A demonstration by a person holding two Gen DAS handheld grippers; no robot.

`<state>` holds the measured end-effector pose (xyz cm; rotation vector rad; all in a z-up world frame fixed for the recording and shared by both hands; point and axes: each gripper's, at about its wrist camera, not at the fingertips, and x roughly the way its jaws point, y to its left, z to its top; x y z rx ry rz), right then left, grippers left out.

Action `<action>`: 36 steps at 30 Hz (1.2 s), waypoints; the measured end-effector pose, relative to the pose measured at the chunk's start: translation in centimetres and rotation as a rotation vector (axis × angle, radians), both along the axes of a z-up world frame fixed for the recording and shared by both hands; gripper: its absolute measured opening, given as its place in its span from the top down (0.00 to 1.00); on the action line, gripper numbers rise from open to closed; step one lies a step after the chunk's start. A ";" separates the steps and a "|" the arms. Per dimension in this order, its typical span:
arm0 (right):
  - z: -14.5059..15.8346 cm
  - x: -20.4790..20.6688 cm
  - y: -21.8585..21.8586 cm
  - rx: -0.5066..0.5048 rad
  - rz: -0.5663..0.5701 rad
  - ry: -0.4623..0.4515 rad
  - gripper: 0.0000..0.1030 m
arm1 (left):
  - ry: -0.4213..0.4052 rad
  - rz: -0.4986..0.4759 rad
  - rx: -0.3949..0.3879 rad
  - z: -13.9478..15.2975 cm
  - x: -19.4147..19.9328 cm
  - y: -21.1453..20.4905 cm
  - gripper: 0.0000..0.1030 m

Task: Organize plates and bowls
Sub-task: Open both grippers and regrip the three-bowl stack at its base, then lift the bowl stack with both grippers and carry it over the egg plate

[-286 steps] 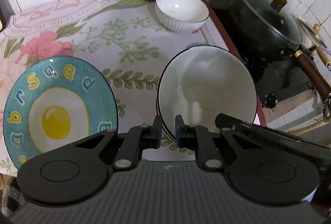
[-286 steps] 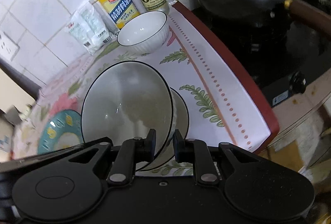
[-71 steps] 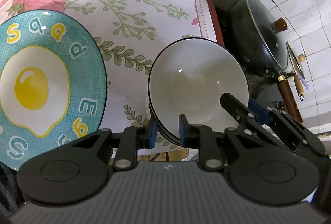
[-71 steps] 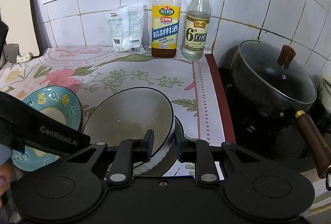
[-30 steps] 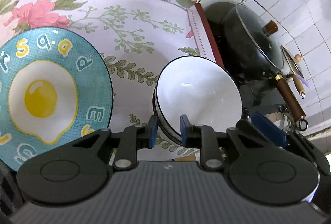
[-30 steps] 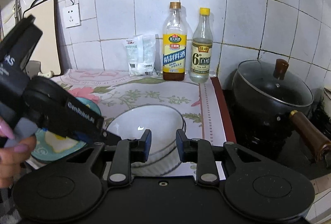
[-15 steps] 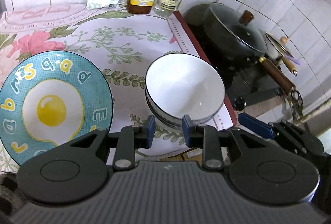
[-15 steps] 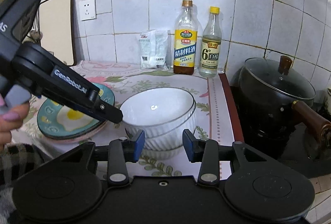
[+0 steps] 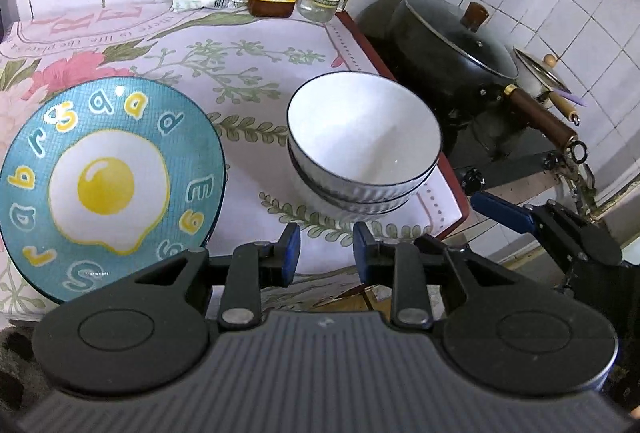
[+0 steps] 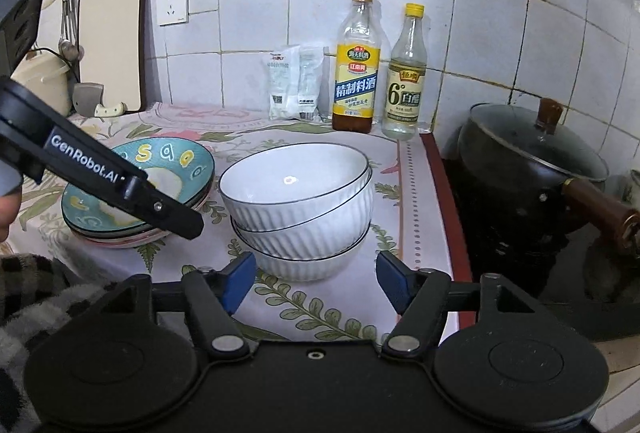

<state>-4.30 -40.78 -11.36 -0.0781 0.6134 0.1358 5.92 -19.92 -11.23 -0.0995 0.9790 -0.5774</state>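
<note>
Three white ribbed bowls with dark rims stand nested in one stack (image 9: 362, 137) (image 10: 296, 209) near the right edge of the flowered cloth. Left of them sits a pile of plates, the top one teal with a fried-egg picture (image 9: 108, 173) (image 10: 180, 161). My left gripper (image 9: 322, 253) hovers just short of the bowls, its blue pads a little apart with nothing between them. My right gripper (image 10: 316, 277) is low in front of the stack. Its jaws are opening and the pads touch nothing. The left gripper's finger (image 10: 172, 217) crosses in front of the plates.
Two bottles (image 10: 356, 73) and white packets (image 10: 296, 85) line the tiled back wall. A black lidded pot (image 10: 532, 153) with a brown handle sits on the stove at the right, past the cloth's red border. A cutting board (image 10: 112, 41) and a cleaver stand at the back left.
Both grippers have let go of the top bowl and pulled back from the stack. The right jaws have spread wide and the left pads have parted slightly. The bowl once by the bottles now sits in the stack.
</note>
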 end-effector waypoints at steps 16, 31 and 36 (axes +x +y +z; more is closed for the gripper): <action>-5.4 2.5 -1.0 0.049 -0.010 -0.055 0.12 | -0.051 0.055 -0.131 -1.5 0.2 0.5 0.51; -8.5 5.5 -0.3 0.104 0.051 -0.082 0.10 | 0.051 0.119 -0.243 -1.8 2.3 0.1 0.37; -9.1 5.9 -0.1 0.103 0.060 -0.103 0.09 | 0.119 0.161 -0.286 -2.2 3.4 0.2 0.37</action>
